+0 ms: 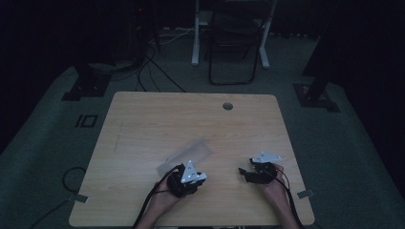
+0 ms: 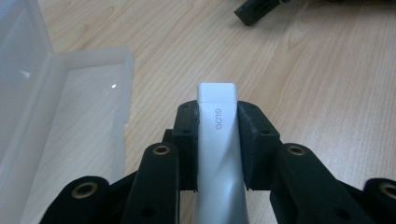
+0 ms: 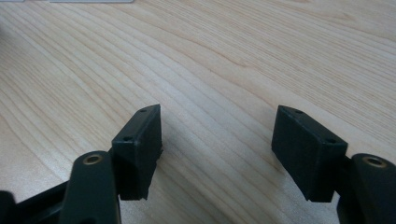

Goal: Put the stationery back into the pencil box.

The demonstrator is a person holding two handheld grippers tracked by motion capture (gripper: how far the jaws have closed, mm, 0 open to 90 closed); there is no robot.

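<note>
Dim room, dark carpeted floor; pale wood-grain rectangular table (image 1: 143, 119) carrying the items.

Nearest, left tongs (image 2: 218, 140): jaws closed on a slim white plastic stick marked GLOO (image 2: 218, 154), its long axis running straight out between the jaws, tip projecting past them.

Right tongs (image 3: 217, 149): jaws spread wide, nothing held, bare wood between them, near the table's right edge.

Just beyond and left of the held stick, an open translucent plastic case (image 2: 70, 121), lying flat with its lid hinged back. The left hand (image 1: 165, 198) is the nearer to it.

Farther off: a grommet hole (image 1: 228, 106) by the far edge; ample bare wood all around.
</note>
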